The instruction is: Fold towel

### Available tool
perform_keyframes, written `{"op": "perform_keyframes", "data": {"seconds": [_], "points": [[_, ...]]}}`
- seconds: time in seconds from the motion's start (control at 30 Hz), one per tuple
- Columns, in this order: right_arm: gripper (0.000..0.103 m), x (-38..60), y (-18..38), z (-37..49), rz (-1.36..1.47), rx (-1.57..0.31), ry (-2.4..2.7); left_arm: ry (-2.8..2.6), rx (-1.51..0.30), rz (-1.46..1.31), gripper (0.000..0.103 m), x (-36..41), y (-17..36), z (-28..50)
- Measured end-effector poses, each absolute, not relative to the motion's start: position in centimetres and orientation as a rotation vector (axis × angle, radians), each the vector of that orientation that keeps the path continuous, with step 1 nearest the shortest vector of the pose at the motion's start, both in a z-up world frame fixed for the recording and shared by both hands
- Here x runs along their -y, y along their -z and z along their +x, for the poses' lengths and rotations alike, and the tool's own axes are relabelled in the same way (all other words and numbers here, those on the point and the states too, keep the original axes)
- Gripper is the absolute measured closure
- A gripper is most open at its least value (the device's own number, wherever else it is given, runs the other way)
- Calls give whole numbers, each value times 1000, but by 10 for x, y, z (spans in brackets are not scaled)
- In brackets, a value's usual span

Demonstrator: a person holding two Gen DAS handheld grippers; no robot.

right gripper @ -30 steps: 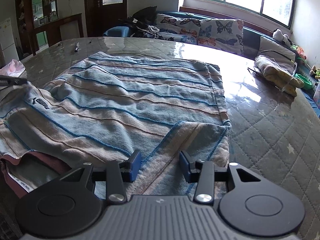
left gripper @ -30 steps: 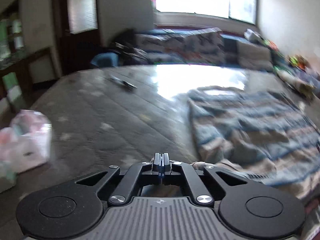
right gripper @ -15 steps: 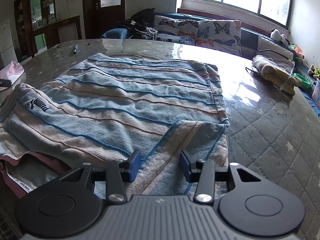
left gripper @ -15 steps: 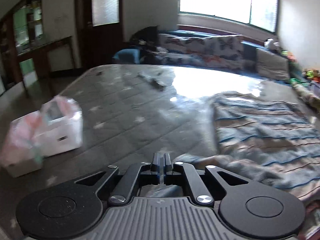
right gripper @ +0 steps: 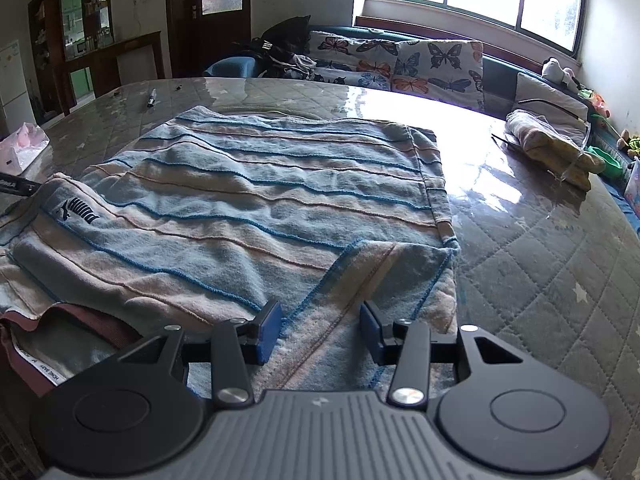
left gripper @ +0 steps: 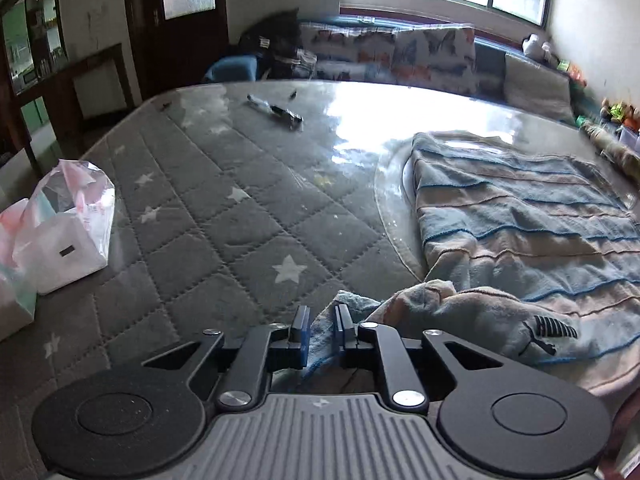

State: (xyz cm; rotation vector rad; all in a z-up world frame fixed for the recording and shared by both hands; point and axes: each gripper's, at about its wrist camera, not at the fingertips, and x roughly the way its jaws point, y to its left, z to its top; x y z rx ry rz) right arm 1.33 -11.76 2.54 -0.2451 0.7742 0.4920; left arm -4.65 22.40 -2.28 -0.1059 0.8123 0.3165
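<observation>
Lying spread over the right half of the tabletop (left gripper: 240, 216), the striped towel (right gripper: 256, 200) has its near right corner turned back onto itself. The near left corner, by the printed logo, is bunched up at the tabletop's near edge. The left gripper (left gripper: 321, 330) has its jaws narrow and closing, with that bunched corner filling the gap between them. The right gripper (right gripper: 320, 328) stands about half open over the turned-back corner, and its pads (right gripper: 269, 330) do not press the cloth. A maroon cloth (right gripper: 80, 320) shows under the towel's near edge. At the left edge sits a thin plastic bag (left gripper: 86, 188) with a white box (left gripper: 64, 248) inside. A pen (left gripper: 274, 111) lies near the far edge. Near the right edge, a clear bag (right gripper: 552, 148) holds something yellowish.
</observation>
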Motion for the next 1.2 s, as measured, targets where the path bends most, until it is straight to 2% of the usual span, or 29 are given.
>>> {"op": "perform_keyframes", "data": {"seconds": [0.2, 0.33, 0.43, 0.5, 0.7, 1.03, 1.07, 1.1, 1.2], "points": [[58, 118, -25, 13, -240, -772, -493, -498, -808, -42, 103, -239, 21, -58], [57, 118, -25, 13, -239, -770, -492, -400, -770, -104, 100, -237, 5, -54], [56, 117, -25, 14, -238, -770, -491, -298, -737, -85, 81, -216, -7, -42], [55, 118, -25, 15, -235, -770, -491, -229, -738, -67, 61, -200, -9, -29], [55, 117, -24, 15, -234, -770, -493, -108, -779, -38, 57, -171, 1, 26], [55, 118, -24, 16, -233, -769, -501, -127, -793, -52, 57, -170, 19, 90], [55, 118, -24, 16, -233, -769, -502, -132, -792, -56, 62, -171, 20, 92], [55, 118, -24, 16, -232, -768, -503, -137, -790, -61, 75, -172, 22, 94], [55, 118, -24, 16, -230, -766, -506, -126, -799, -89, 93, -175, 26, 97]]}}
